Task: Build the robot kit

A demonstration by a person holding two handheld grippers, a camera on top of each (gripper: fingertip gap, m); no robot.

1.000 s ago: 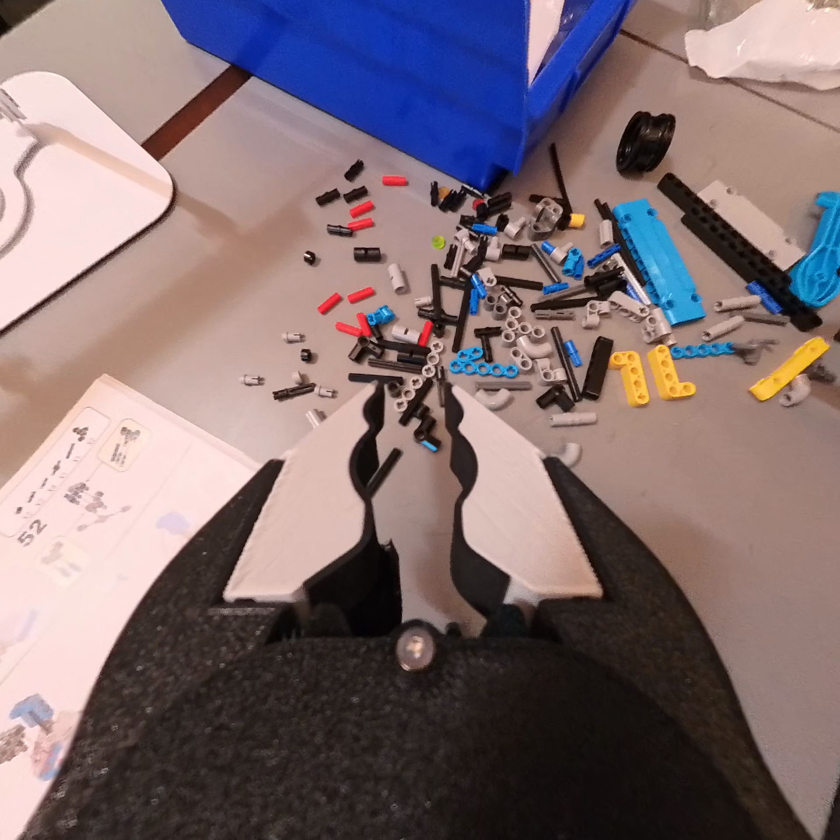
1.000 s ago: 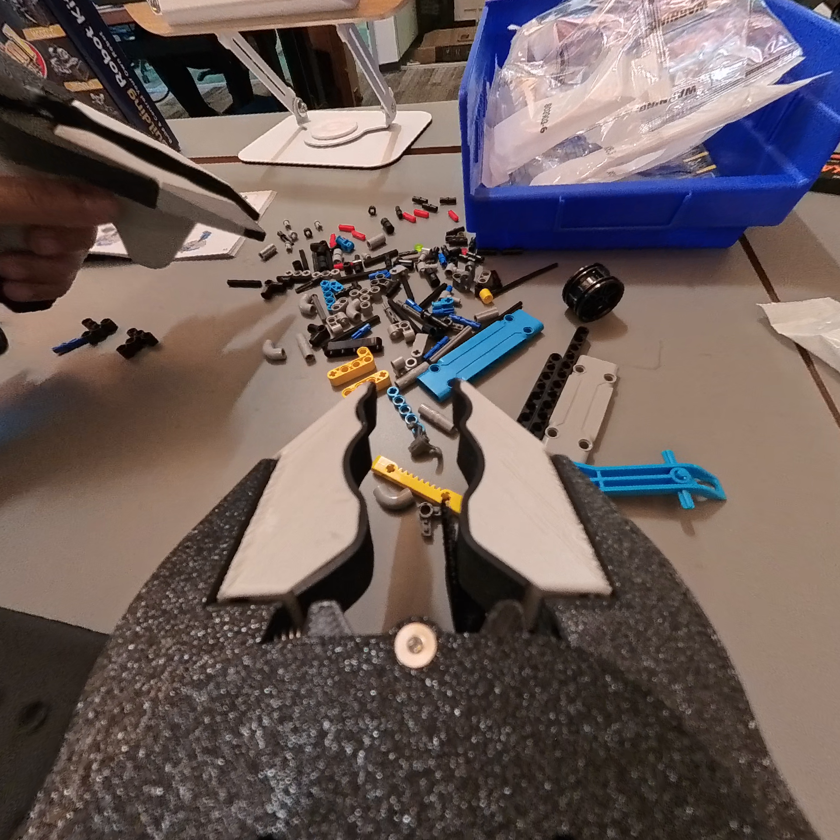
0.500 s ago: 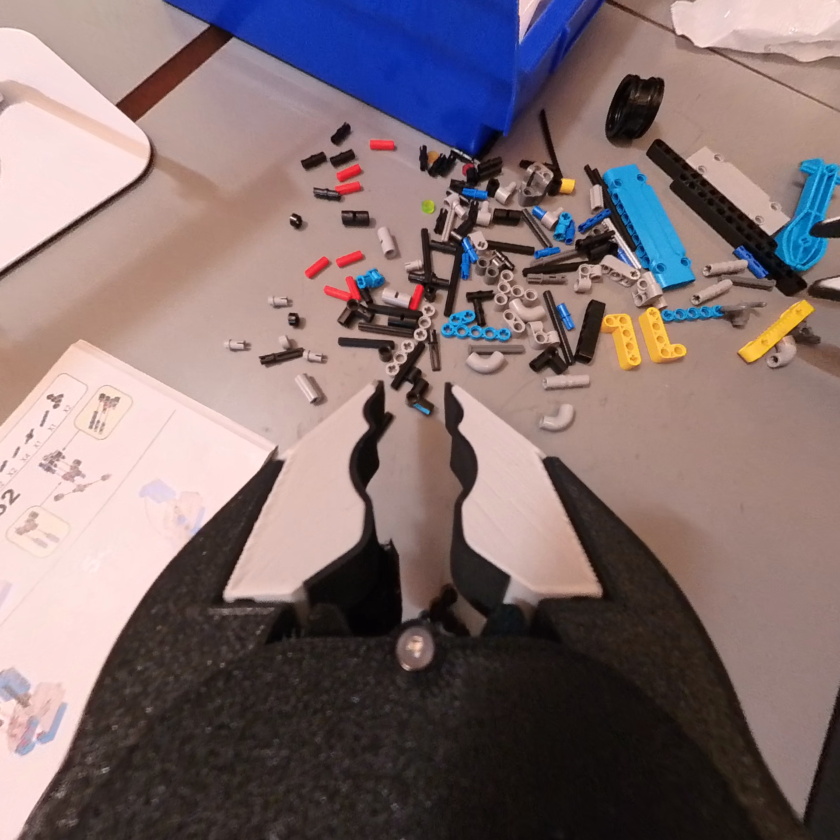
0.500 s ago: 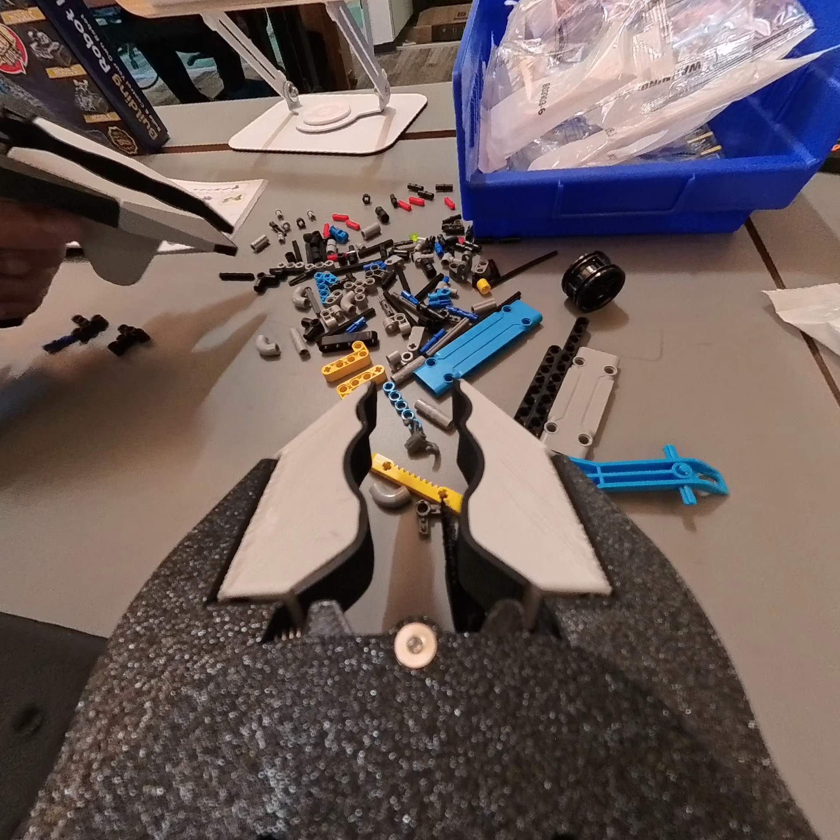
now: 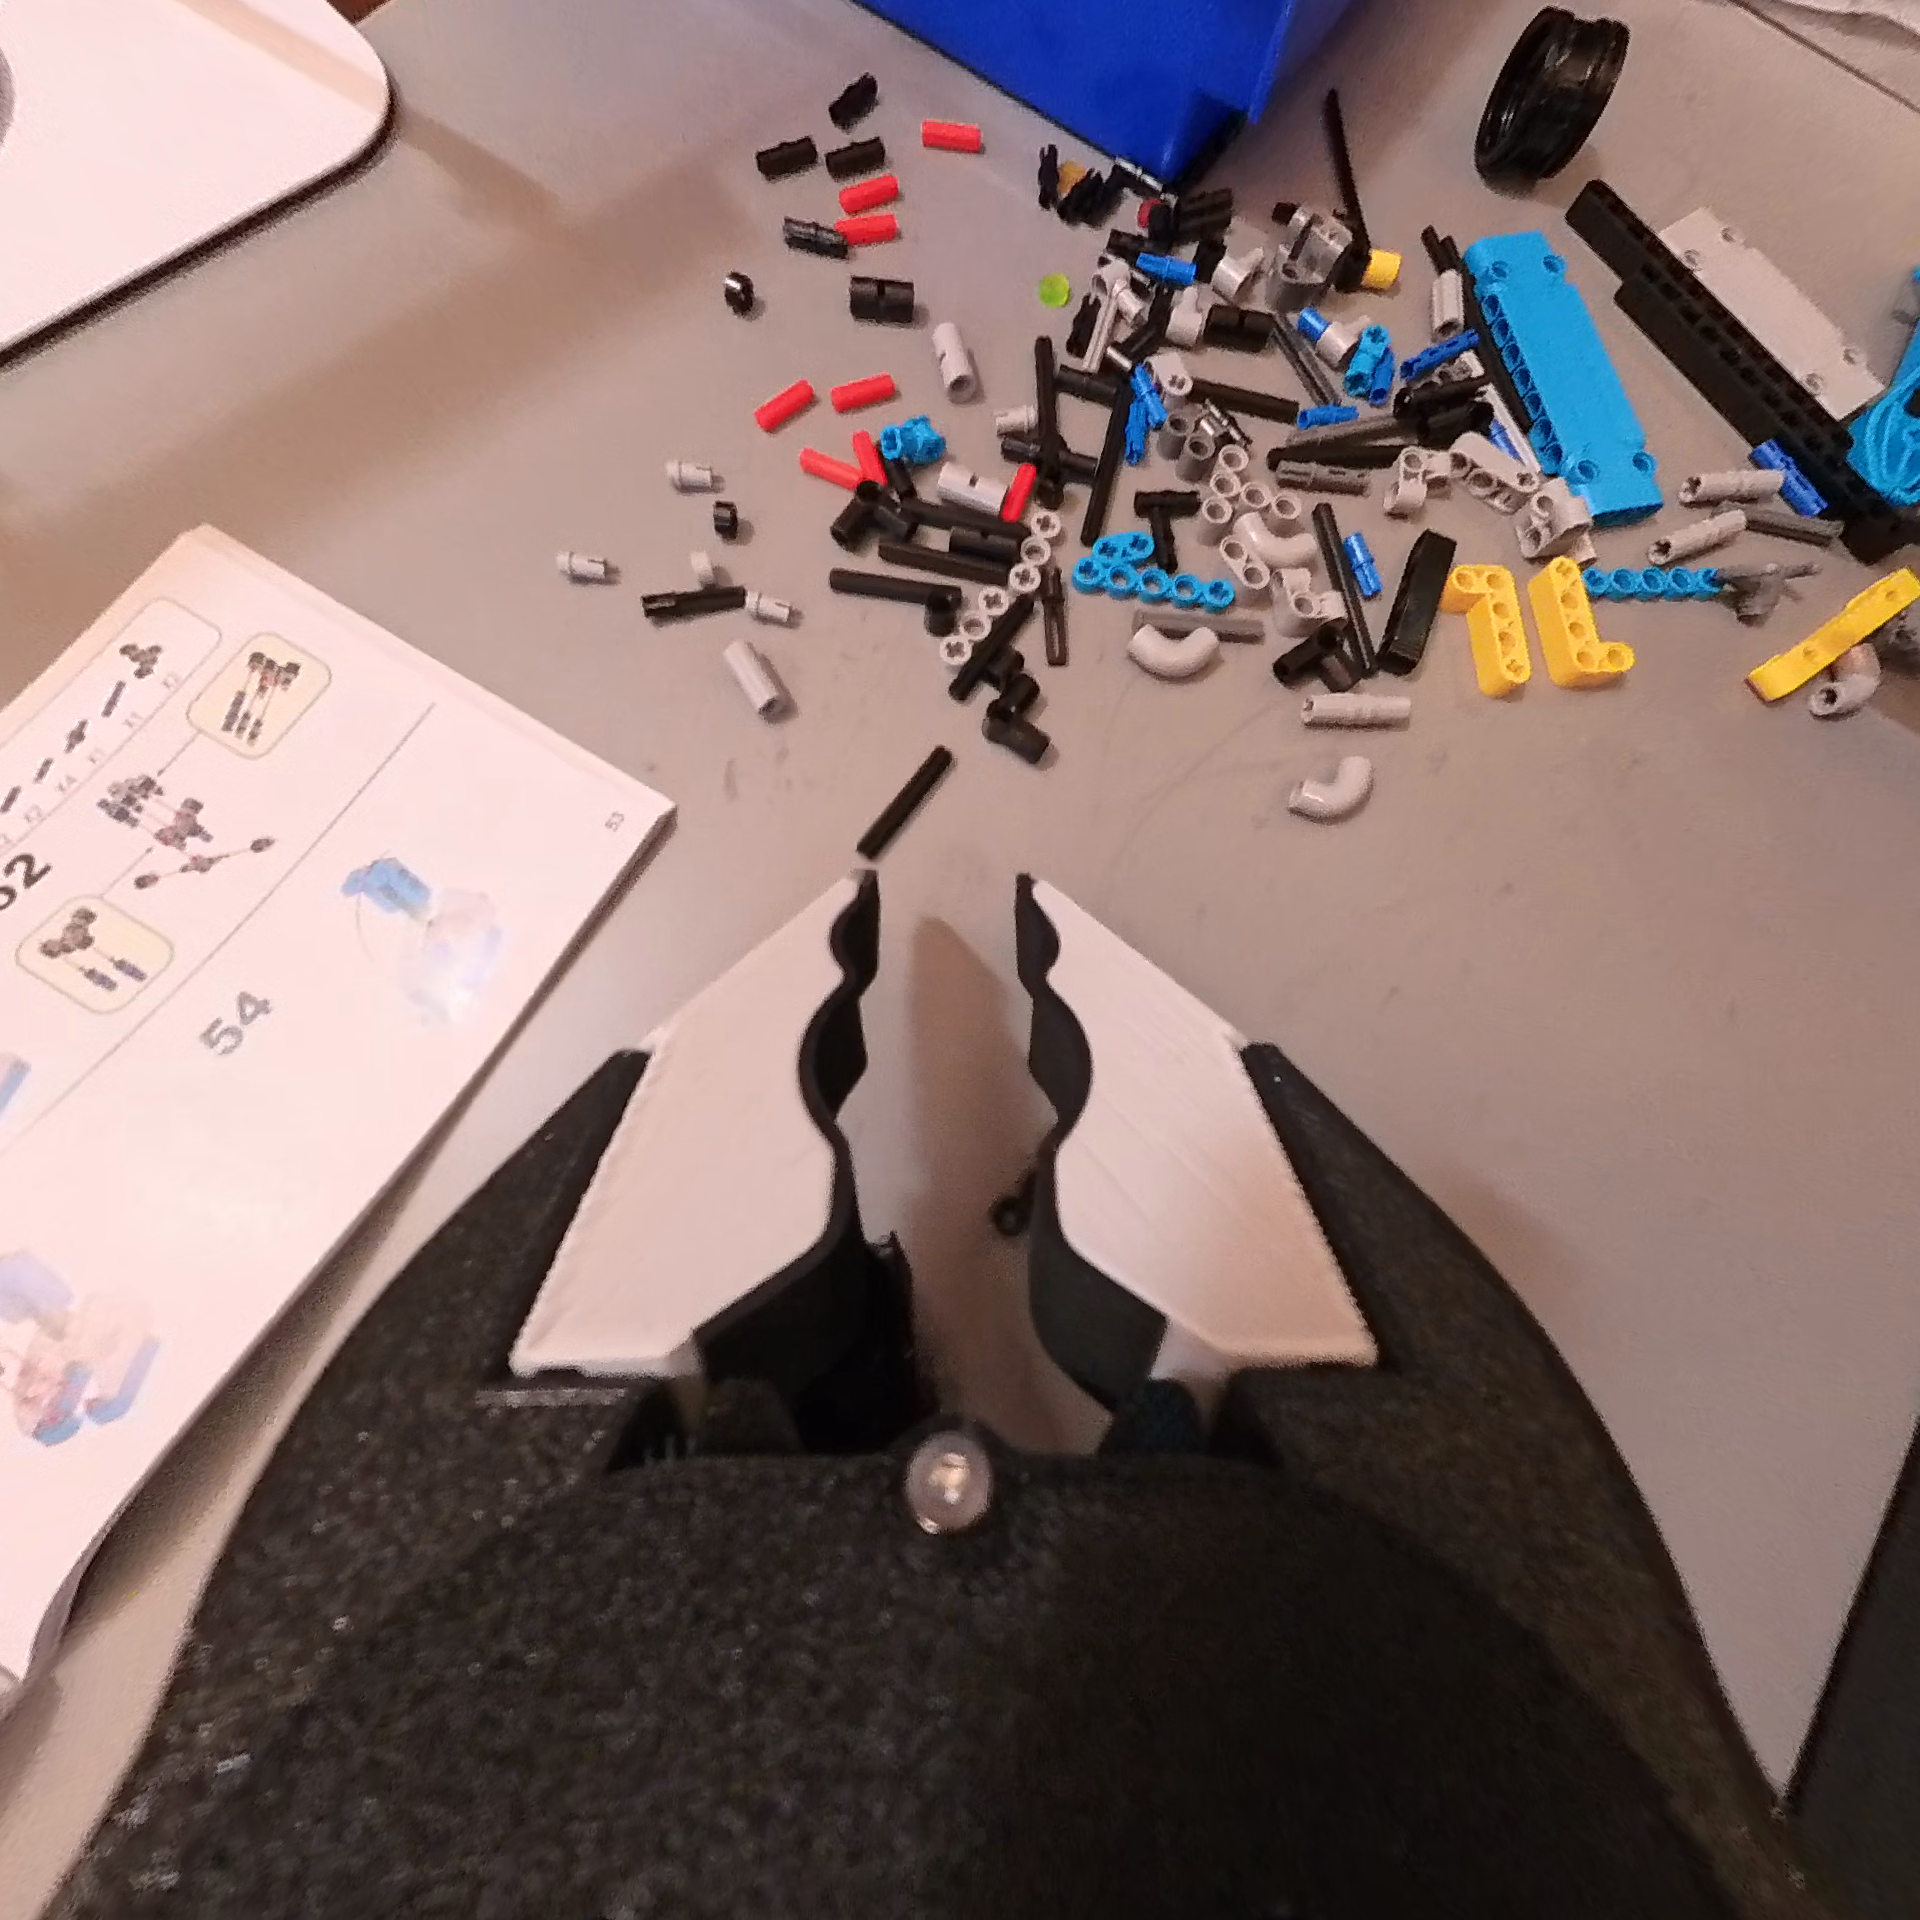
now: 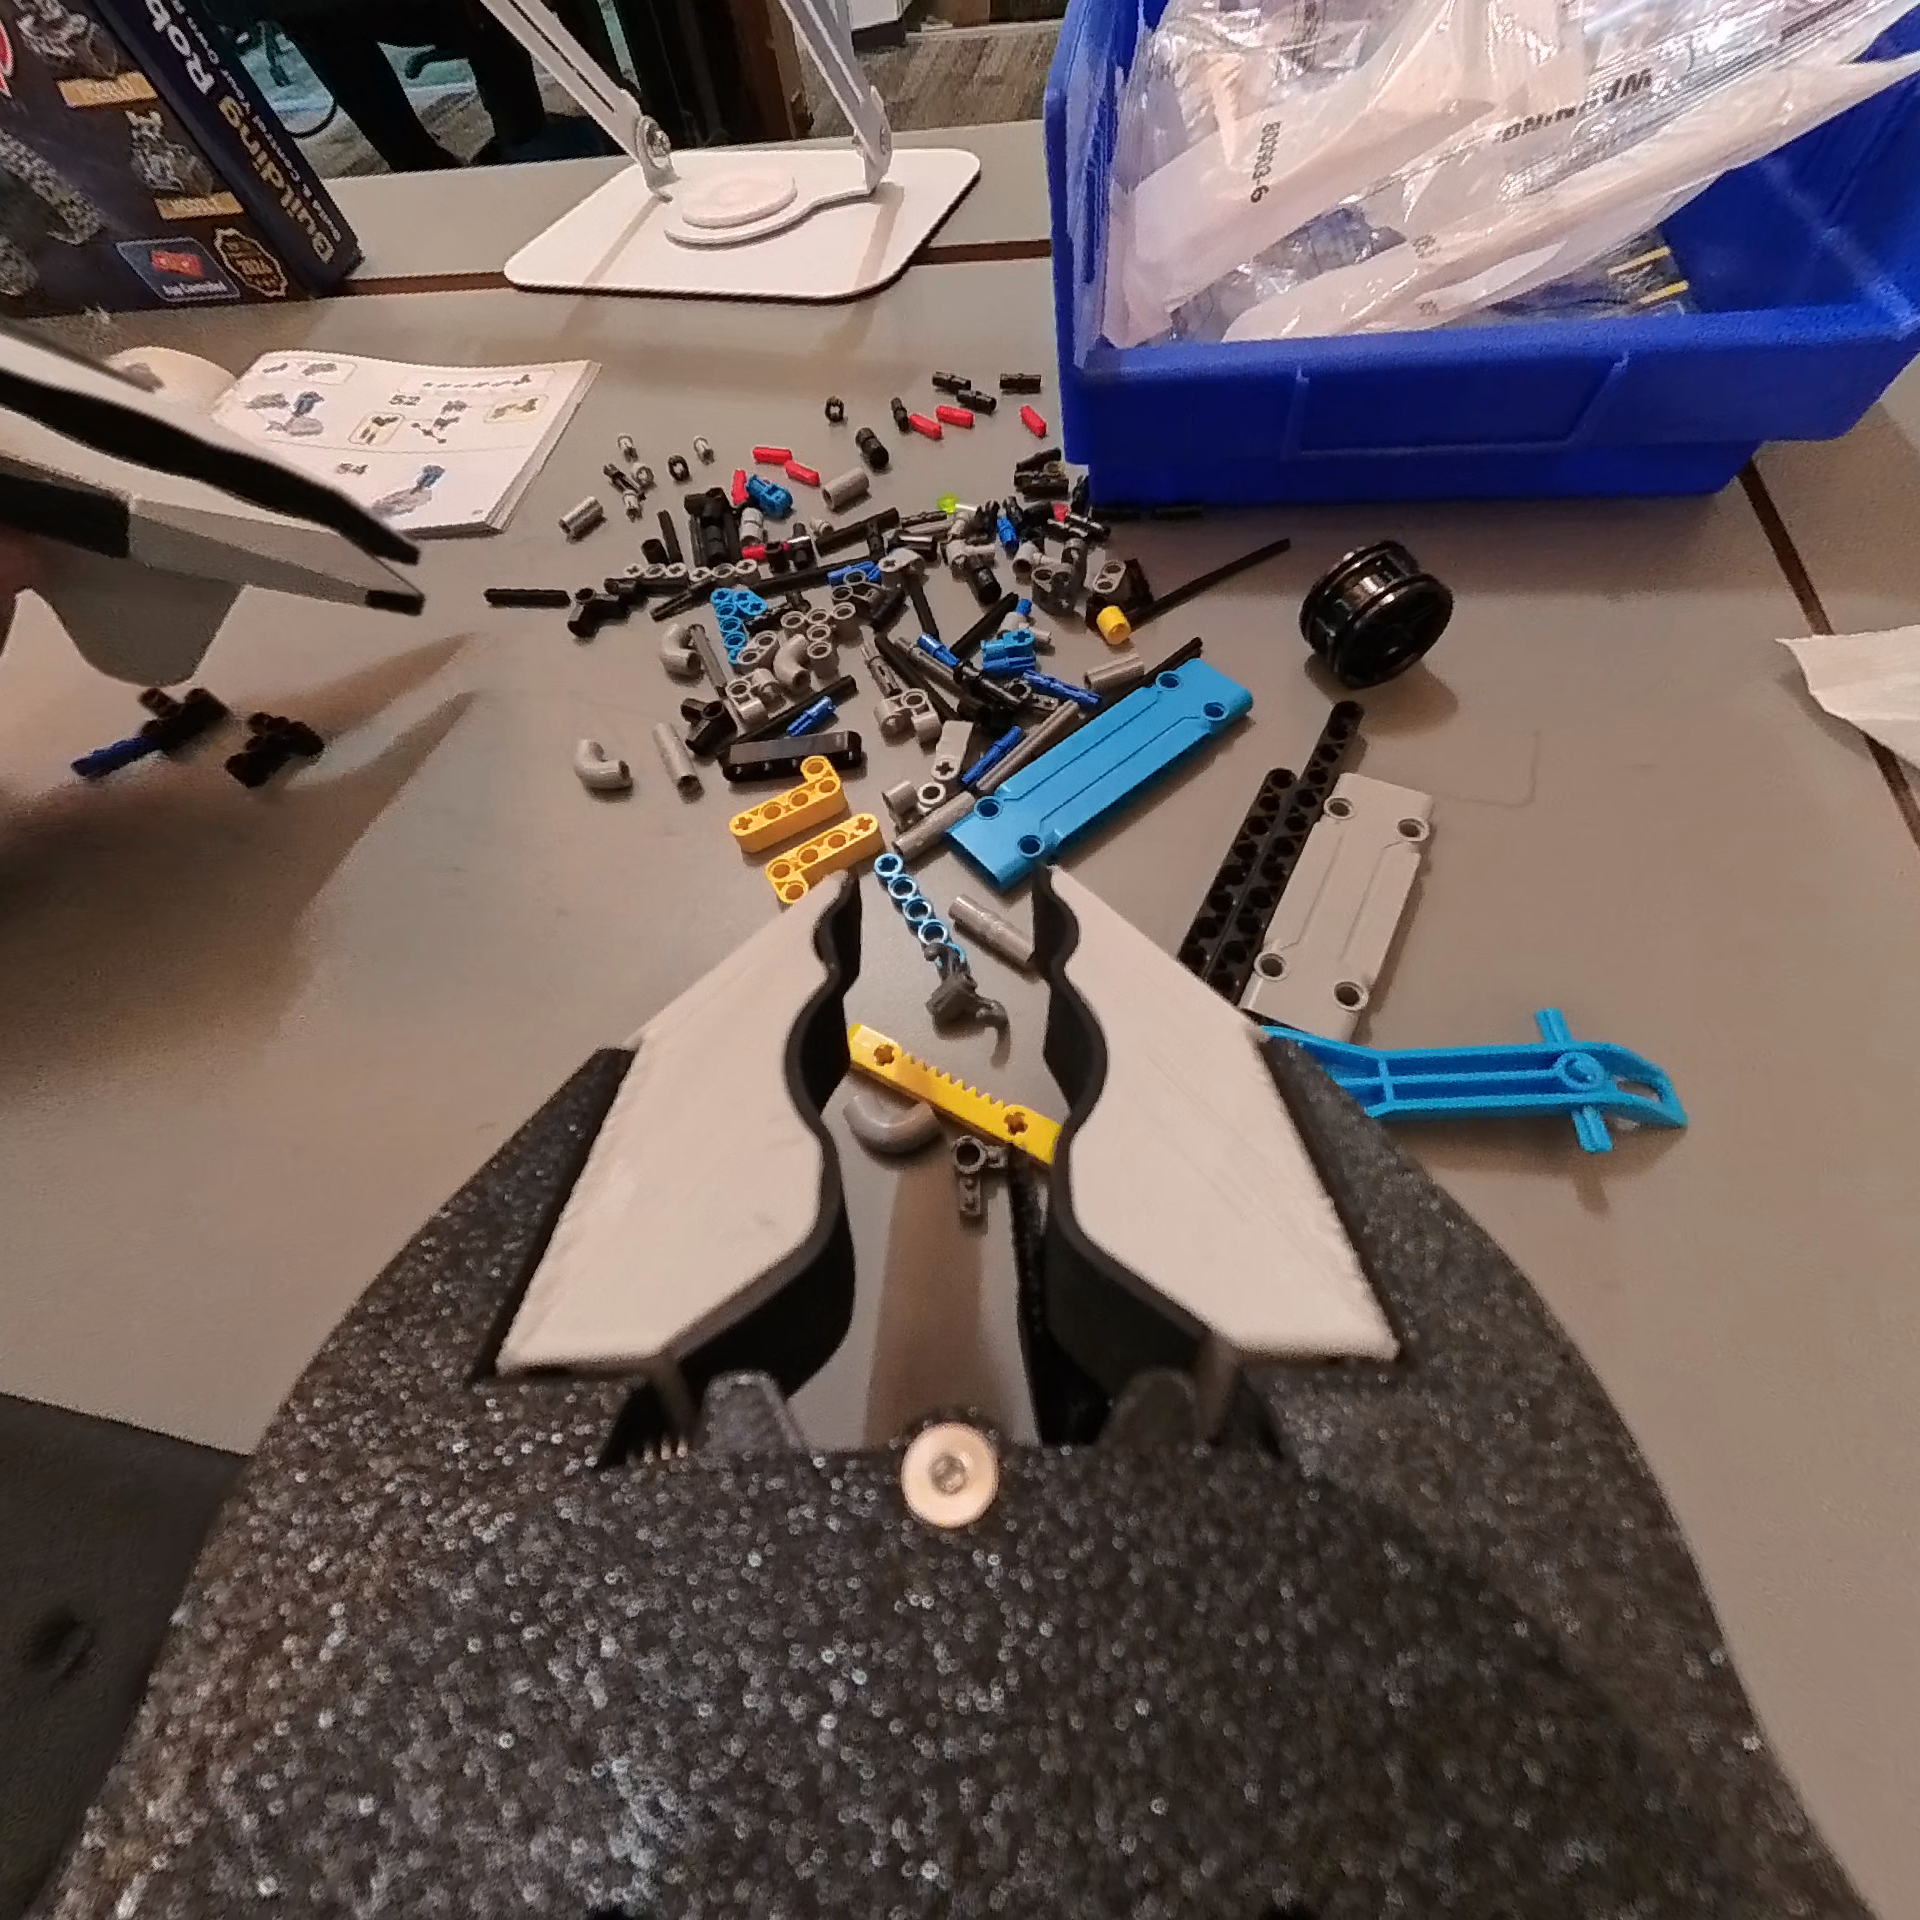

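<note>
- The left gripper (image 5: 945, 888) is held above the grey counter (image 5: 1455, 1039), tipped forward and down; its fingers (image 5: 748, 1091) are spread with a gap between the tips and grip nothing.
- A black axle rod (image 5: 904, 802) lies on the counter just ahead of the left fingertip; whether they touch I cannot tell.
- An open instruction booklet (image 5: 260, 935) lies to the left of this gripper, and the scatter of small building pieces (image 5: 1143, 468) lies ahead of it.
- In the right wrist view the left gripper (image 6: 400, 577) shows at the left edge, raised clear of the counter, pointing toward the scatter.
- The right gripper (image 6: 945, 883) is low over the counter, angled forward; its fingers (image 6: 1195, 1143) are spread and hold nothing.
- Between them on the counter lie a yellow toothed rack (image 6: 951, 1091), a grey elbow piece (image 6: 888, 1127) and a blue chain of links (image 6: 914, 914).
- Two yellow angle beams (image 6: 805, 826) lie just ahead of the left fingertip, a blue panel (image 6: 1101, 774) ahead of the right one.
- A blue bin (image 6: 1403, 416) of plastic bags stands behind the scatter, with a black wheel (image 6: 1371, 613) near it.
</note>
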